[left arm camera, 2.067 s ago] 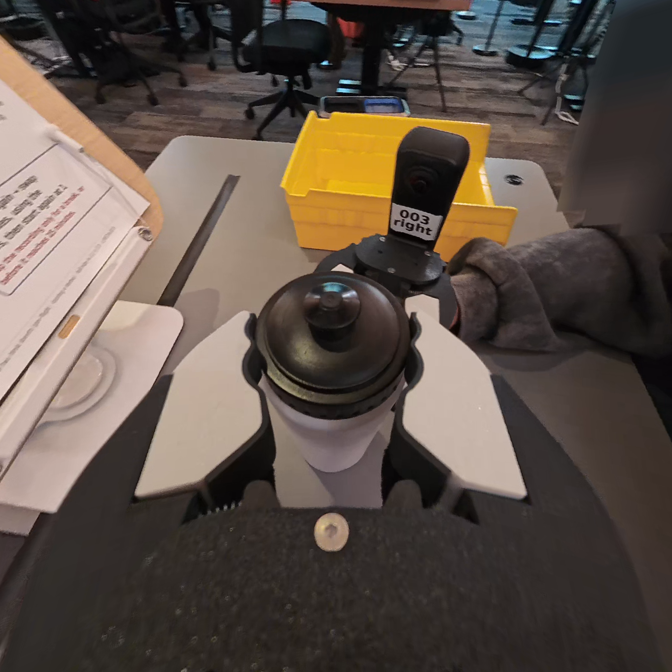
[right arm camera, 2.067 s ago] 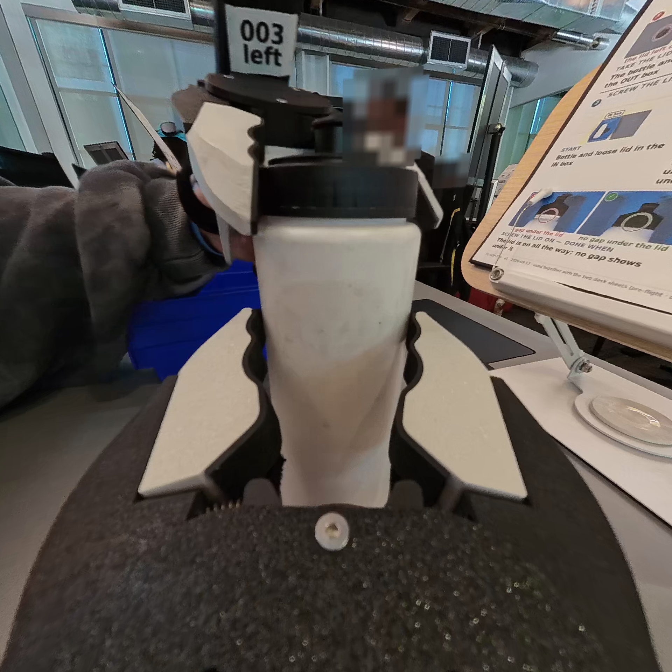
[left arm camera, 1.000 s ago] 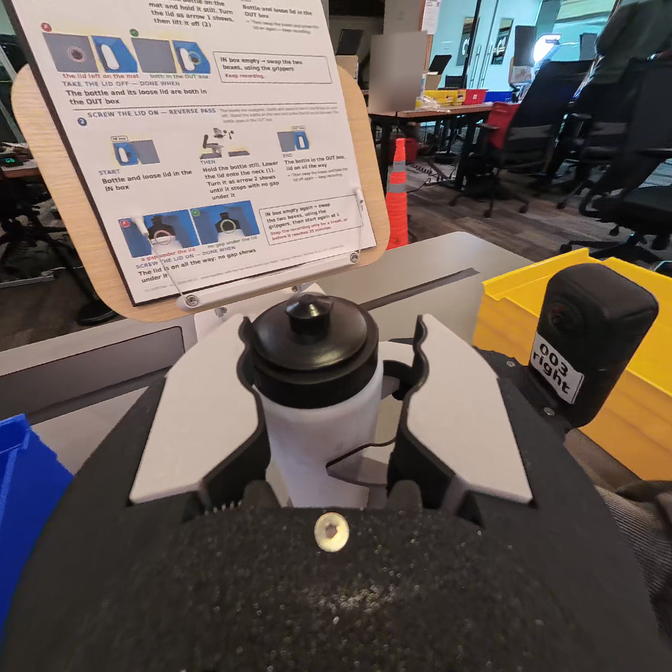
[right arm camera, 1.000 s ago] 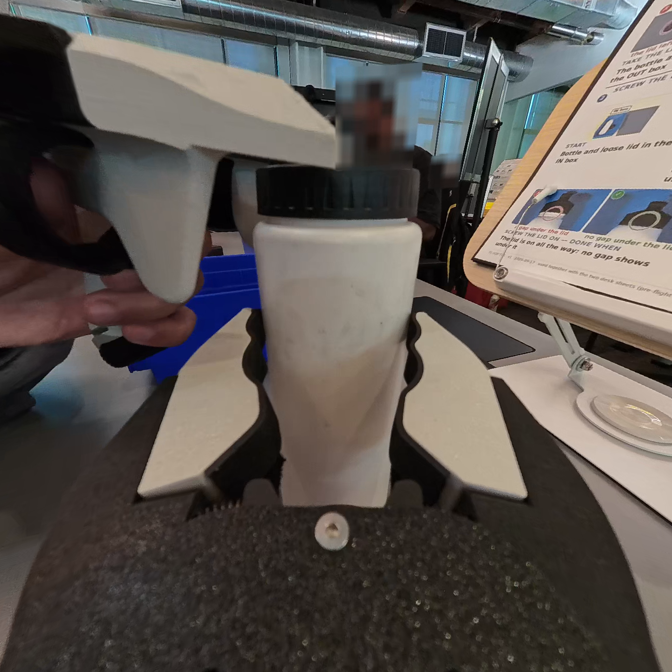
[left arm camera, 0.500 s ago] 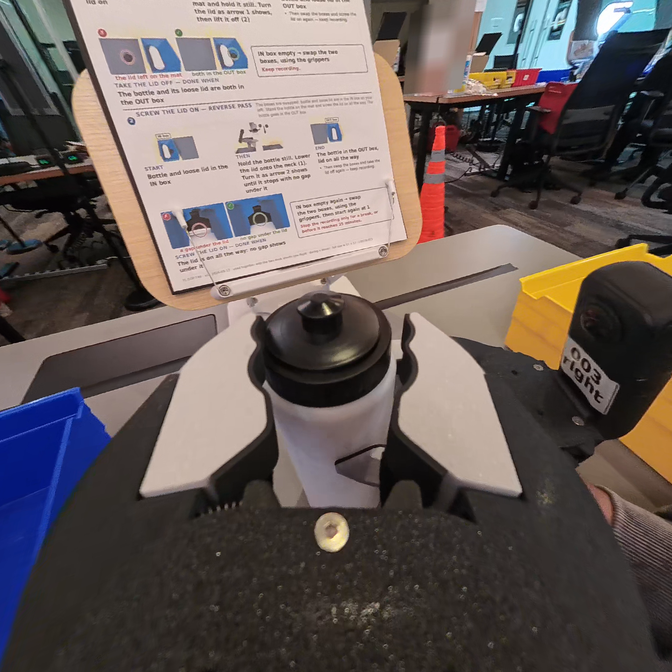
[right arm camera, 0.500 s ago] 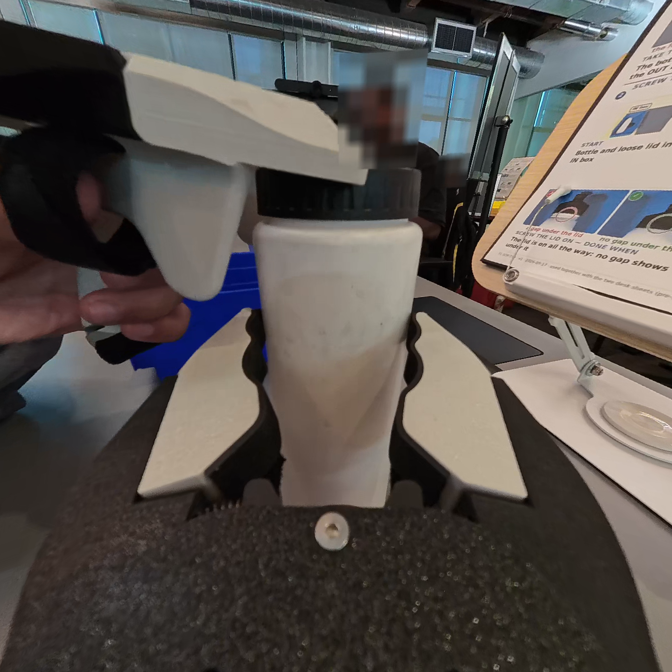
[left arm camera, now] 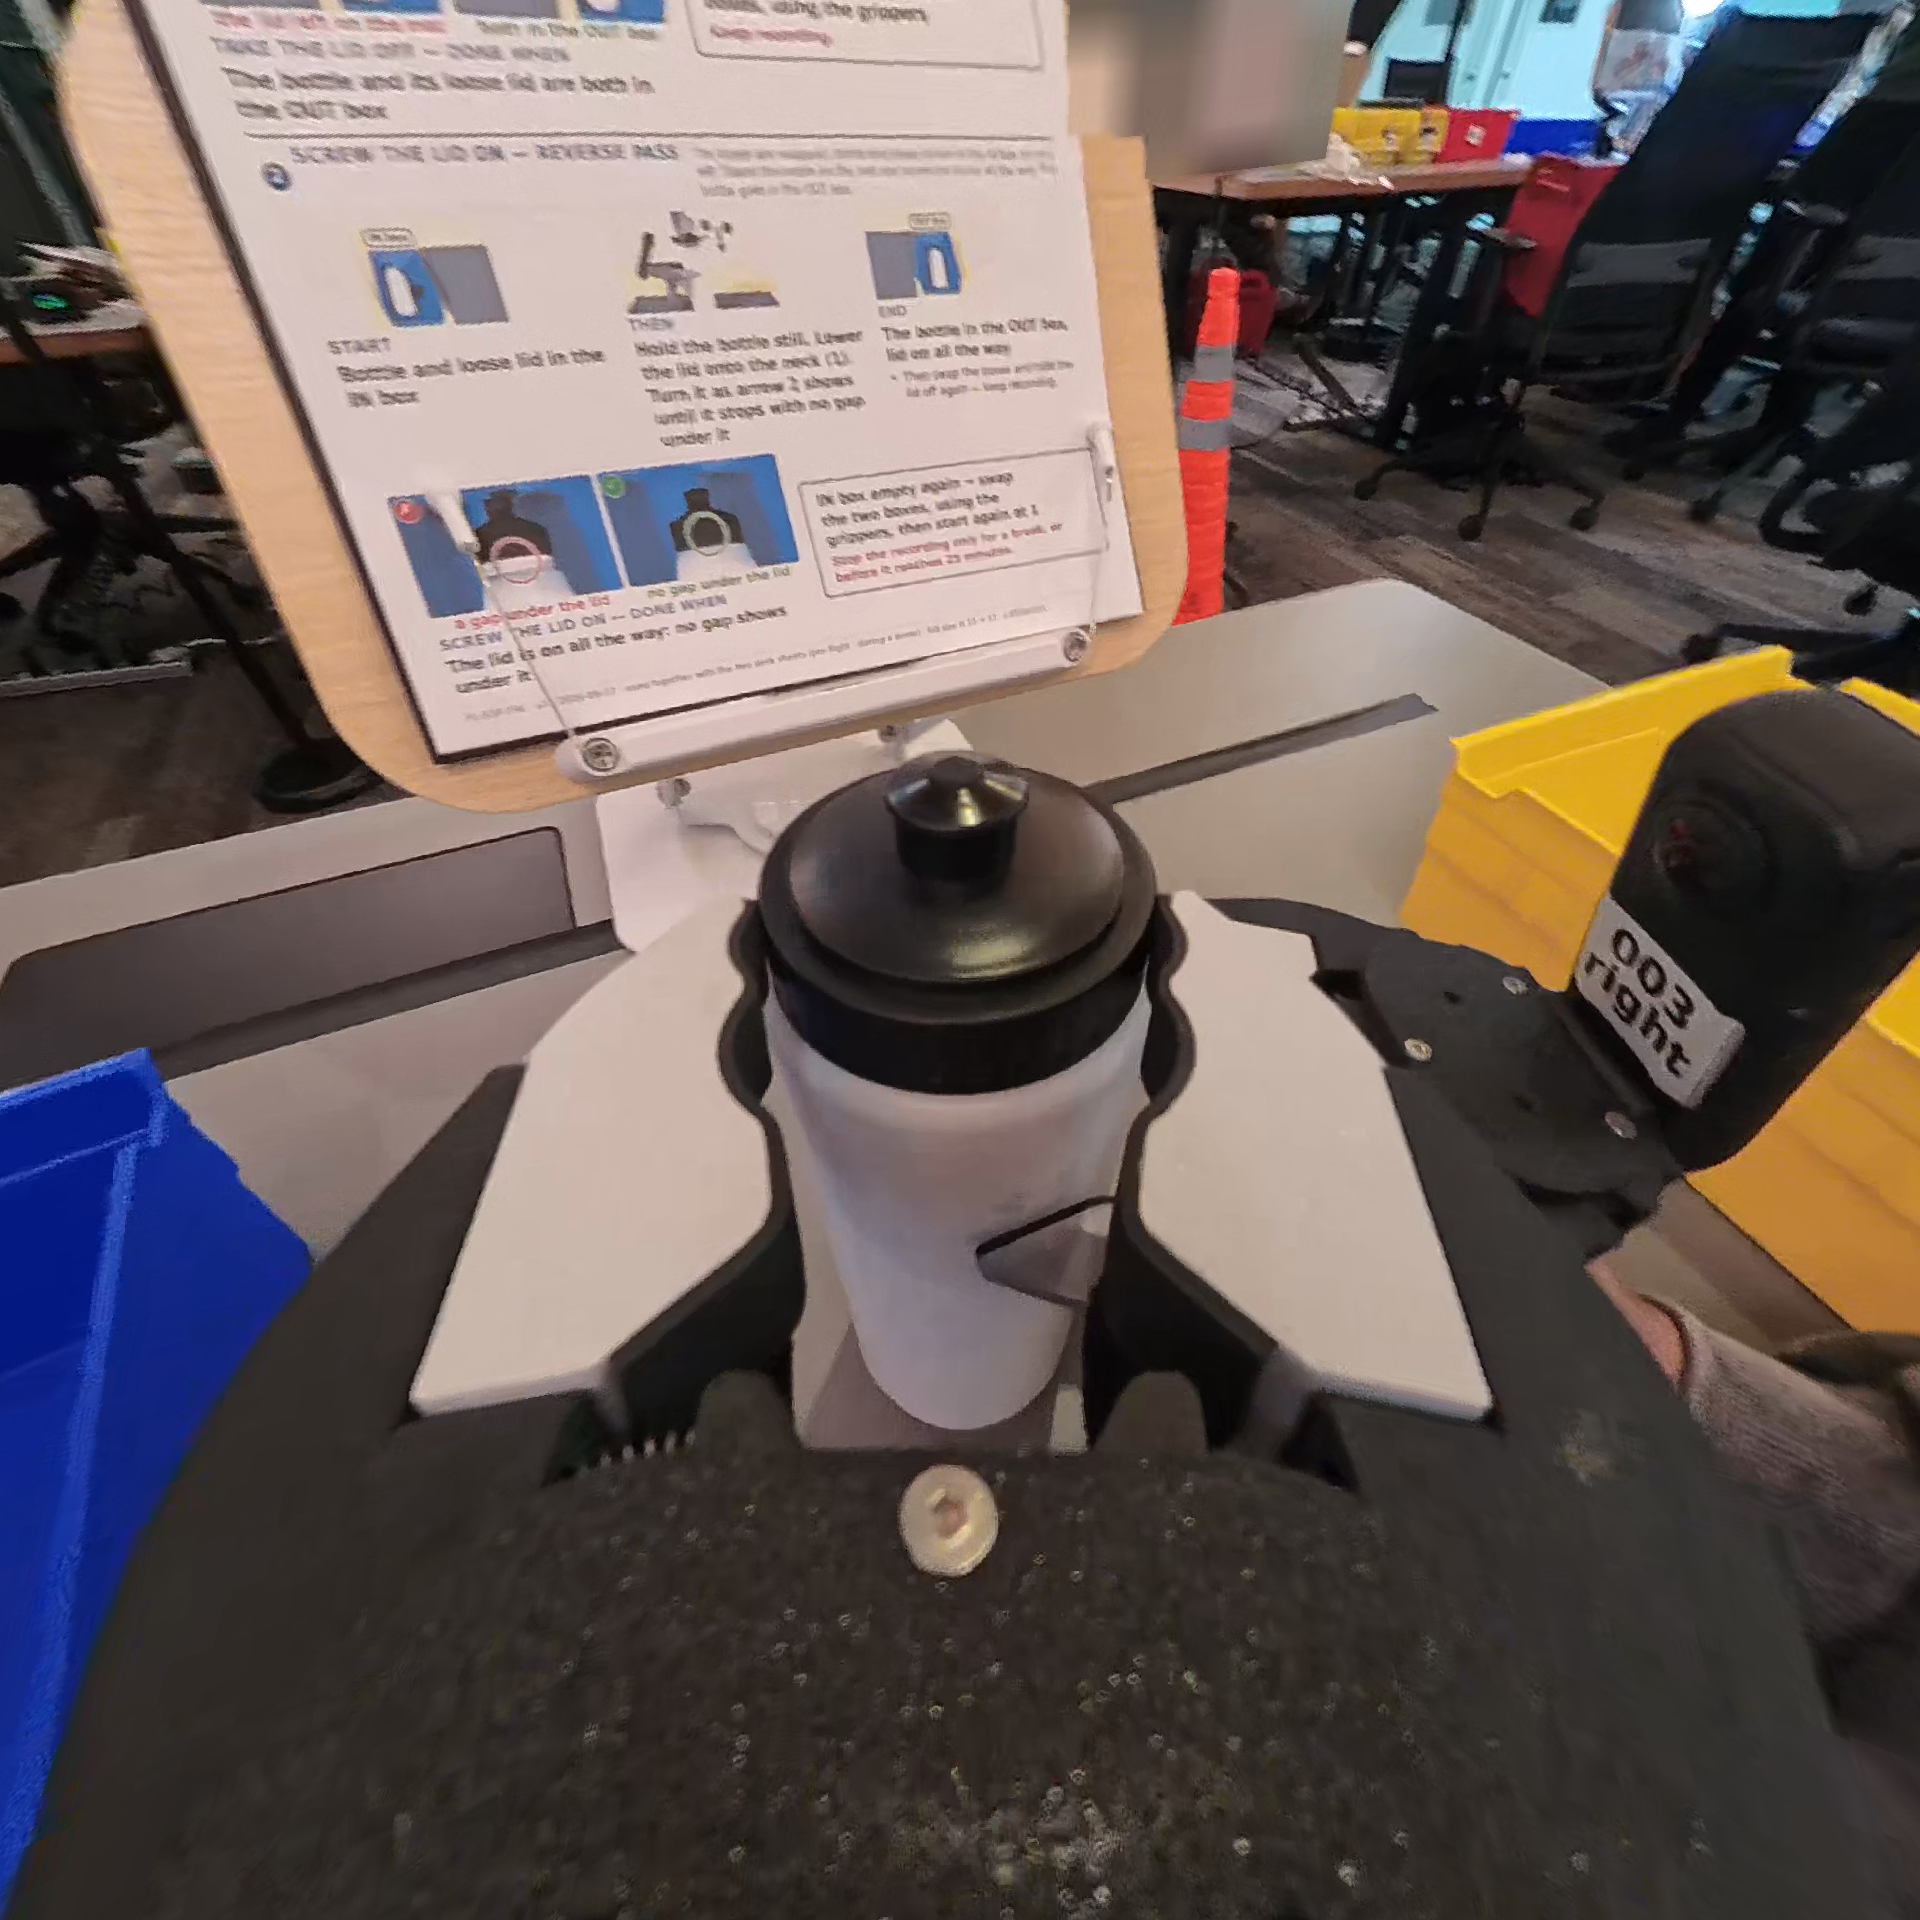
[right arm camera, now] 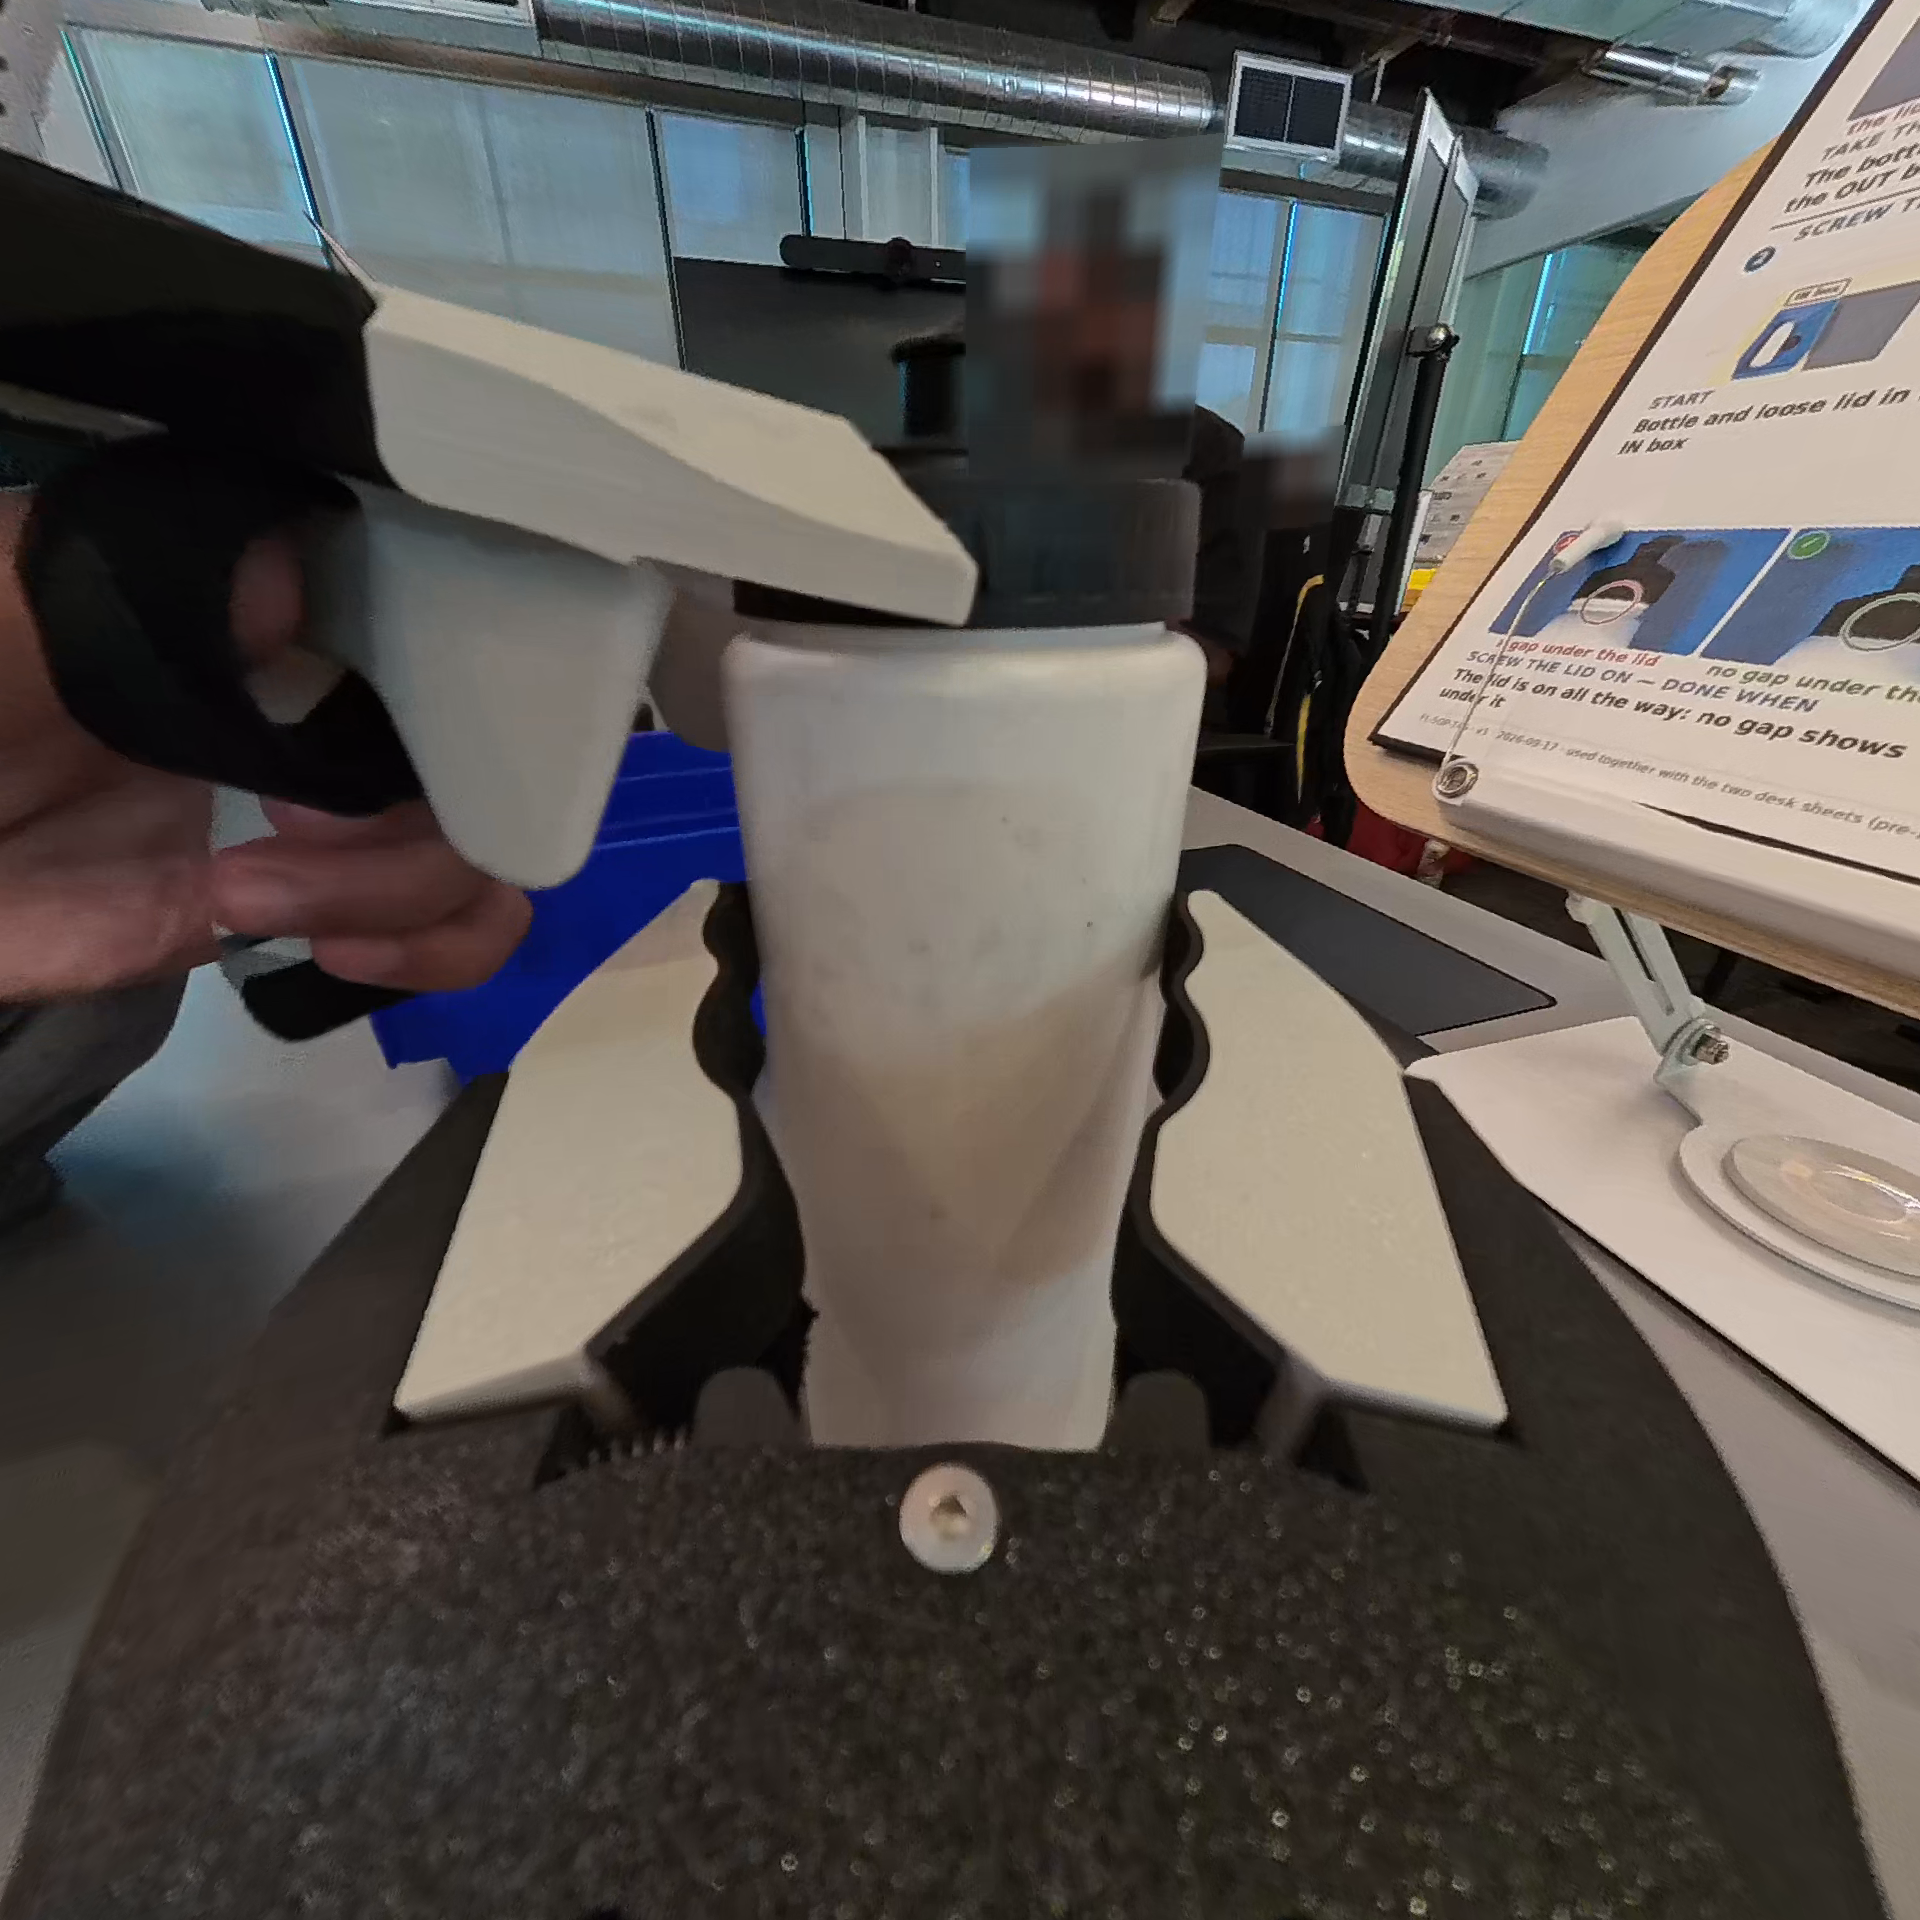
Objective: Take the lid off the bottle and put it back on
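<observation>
Compared with a second ago, the left gripper has been closed around the black lid, so a new turn of the lid seems to be prepared. The white bottle stands on the counter and is clamped low by the right gripper. Only the right wrist view shows the seam under the lid; only the left wrist view shows the spout.

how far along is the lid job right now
Early. The black lid is on the white bottle, so nothing is off yet. In hand: the right gripper clamps the bottle's body while the left gripper closes on the lid. Left: unscrewing it, lifting it off, then screwing it back on.
</observation>
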Demonstrator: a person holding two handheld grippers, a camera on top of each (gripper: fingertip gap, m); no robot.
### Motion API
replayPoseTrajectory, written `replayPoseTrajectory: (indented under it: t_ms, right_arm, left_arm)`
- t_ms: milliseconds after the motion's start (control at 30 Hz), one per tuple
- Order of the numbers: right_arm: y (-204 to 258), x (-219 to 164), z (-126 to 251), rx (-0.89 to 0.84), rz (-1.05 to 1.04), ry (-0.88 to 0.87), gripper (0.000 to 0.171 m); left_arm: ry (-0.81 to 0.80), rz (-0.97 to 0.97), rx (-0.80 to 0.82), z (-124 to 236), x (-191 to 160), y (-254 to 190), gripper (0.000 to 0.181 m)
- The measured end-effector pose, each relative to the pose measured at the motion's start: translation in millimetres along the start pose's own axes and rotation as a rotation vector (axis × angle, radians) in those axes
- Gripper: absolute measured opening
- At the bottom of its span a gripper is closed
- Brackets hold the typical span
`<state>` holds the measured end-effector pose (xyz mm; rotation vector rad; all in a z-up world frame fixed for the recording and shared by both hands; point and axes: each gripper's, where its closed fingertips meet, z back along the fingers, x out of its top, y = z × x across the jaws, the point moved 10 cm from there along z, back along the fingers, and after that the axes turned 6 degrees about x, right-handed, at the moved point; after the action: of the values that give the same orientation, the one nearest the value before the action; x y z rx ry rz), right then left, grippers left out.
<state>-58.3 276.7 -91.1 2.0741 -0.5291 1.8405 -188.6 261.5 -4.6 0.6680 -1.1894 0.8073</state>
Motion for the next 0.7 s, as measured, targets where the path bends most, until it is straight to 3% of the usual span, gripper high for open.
replayPoseTrajectory:
  t_ms: [167, 567, 700]
  right_arm:
    - [-2, 0, 0, 0.003, -0.005, 0.002, 0.075]
    - [-3, 1, -2, 0.012, 0.005, 0.011, 0.074]
    - [-5, 0, -2, 0.01, -0.006, 0.006, 0.074]
  left_arm:
    - [0.092, -0.056, -0.177, -5, 8, 16, 0.07]
    - [0.126, -0.219, -0.645, -23, 15, 56, 0.069]
    - [0.129, -0.243, -0.726, -30, 17, 63, 0.068]
